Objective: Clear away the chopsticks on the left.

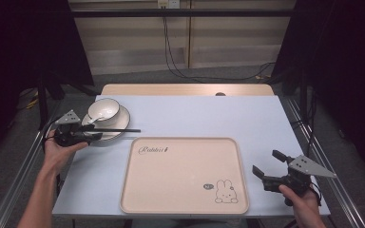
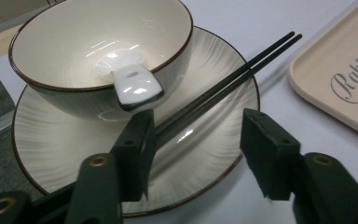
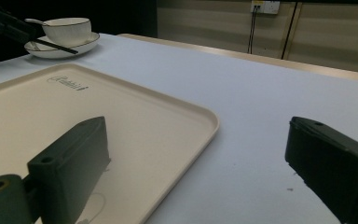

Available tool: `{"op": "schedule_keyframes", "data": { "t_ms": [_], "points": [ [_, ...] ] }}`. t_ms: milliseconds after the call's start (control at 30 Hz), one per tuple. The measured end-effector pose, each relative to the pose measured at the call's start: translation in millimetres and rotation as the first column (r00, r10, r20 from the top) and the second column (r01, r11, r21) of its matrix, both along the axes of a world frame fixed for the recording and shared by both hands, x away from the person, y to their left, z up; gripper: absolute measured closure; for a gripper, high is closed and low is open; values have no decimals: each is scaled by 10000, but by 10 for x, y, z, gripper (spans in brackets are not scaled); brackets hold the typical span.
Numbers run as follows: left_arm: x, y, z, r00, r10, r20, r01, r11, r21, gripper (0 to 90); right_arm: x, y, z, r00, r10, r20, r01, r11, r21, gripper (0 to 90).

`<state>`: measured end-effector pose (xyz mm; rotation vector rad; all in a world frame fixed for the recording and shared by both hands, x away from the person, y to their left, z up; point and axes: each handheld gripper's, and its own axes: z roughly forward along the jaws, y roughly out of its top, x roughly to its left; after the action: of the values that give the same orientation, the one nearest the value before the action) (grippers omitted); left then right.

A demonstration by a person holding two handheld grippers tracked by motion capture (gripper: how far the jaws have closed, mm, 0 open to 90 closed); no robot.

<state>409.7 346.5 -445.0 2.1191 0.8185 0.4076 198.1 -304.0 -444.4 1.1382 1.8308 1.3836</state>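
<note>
A cream bowl (image 2: 98, 46) with a dark rim stands on a ribbed plate (image 2: 214, 70) at the table's far left, and a white spoon (image 2: 130, 81) rests in it with its handle over the rim. A pair of black chopsticks (image 2: 242, 74) lies across the plate's near side. My left gripper (image 2: 198, 116) is low over the plate edge. Its jaws stand apart with the chopsticks' near ends between them, close against the left jaw. In the high view the left gripper (image 1: 94, 133) points right along the chopsticks (image 1: 119, 130). My right gripper (image 1: 269, 162) is open and holds nothing, right of the tray (image 1: 180, 190).
The beige tray (image 3: 144, 116), printed with a rabbit and script lettering, lies bare in the middle of the pale table (image 1: 195, 114). Bowl and plate (image 3: 56, 49) sit far off in the right gripper view. Metal rails run along both table sides; cables hang on the back wall.
</note>
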Motion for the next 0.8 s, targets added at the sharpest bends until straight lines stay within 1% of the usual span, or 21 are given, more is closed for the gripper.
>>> {"op": "schedule_keyframes", "data": {
  "t_ms": [33, 67, 100, 133, 167, 233, 267, 300, 400, 433, 467, 500, 567, 600, 633, 667, 800],
  "points": [
    [24, 4, -7, 10000, -70, 59, 70, 10000, -29, 465, 0, 0, 0, 10000, 0, 0, 0, 10000, 0, 58],
    [63, 12, -25, 9998, -133, 117, 133, 9999, 38, 471, 0, 1, -1, 10000, 15, -11, -15, 10000, -36, 60],
    [63, 12, -25, 9998, -133, 117, 133, 9999, 38, 478, 0, 1, -1, 10000, 15, -11, -15, 10000, -36, 60],
    [79, -6, -59, 10000, -12, 17, 12, 10000, 15, 486, 7, 0, -4, 10000, 35, -4, -35, 10000, -49, 60],
    [94, -3, -63, 10000, -51, 74, 49, 9998, 208, 502, 8, 1, -4, 10000, 39, -12, -39, 10000, -40, 60],
    [101, -8, -70, 10000, -23, 92, 21, 9998, 203, 505, 10, -1, -5, 10000, 47, -3, -47, 10000, -46, 60],
    [118, -14, -76, 9999, -121, 72, 119, 9995, 287, 530, 9, -2, -5, 10000, 32, -16, -32, 10000, -30, 60],
    [118, -14, -76, 9999, -121, 72, 119, 9995, 287, 530, 9, -2, -5, 10000, 32, -16, -32, 10000, -30, 60],
    [157, -40, -86, 9998, -165, -92, 169, 9989, 437, 536, 7, -6, -5, 10000, 31, -10, -31, 10000, -17, 61],
    [161, -50, -93, 9997, -173, -184, 180, 9991, 397, 539, 7, -6, -4, 10000, 29, -1, -29, 10000, -12, 62],
    [161, -50, -93, 9997, -173, -184, 180, 9991, 397, 545, 7, -6, -4, 10000, 29, -1, -29, 10000, -12, 62],
    [170, -68, -101, 9999, -143, -97, 148, 9984, 543, 549, 5, -4, -4, 10000, 44, -31, -44, 10000, -4, 63],
    [171, -74, -105, 9997, -223, -117, 229, 9982, 560, 557, 5, -4, -3, 10000, 47, -27, -47, 10000, -2, 63],
    [176, -83, -113, 9994, -319, -131, 327, 9973, 663, 575, 6, -2, -4, 10000, 23, -8, -23, 10000, 2, 63],
    [173, -99, -127, 9991, -362, -211, 377, 9963, 771, 612, 6, -4, -5, 10000, 65, -51, -65, 10000, 4, 62],
    [182, -99, -127, 9986, -483, -215, 499, 9954, 814, 625, 7, -3, -4, 9999, 85, -63, -85, 10000, 14, 62],
    [178, -116, -116, 9983, -554, -191, 568, 9950, 820, 669, 7, -4, -5, 10000, 62, -51, -62, 10000, 21, 62]
  ]
}}
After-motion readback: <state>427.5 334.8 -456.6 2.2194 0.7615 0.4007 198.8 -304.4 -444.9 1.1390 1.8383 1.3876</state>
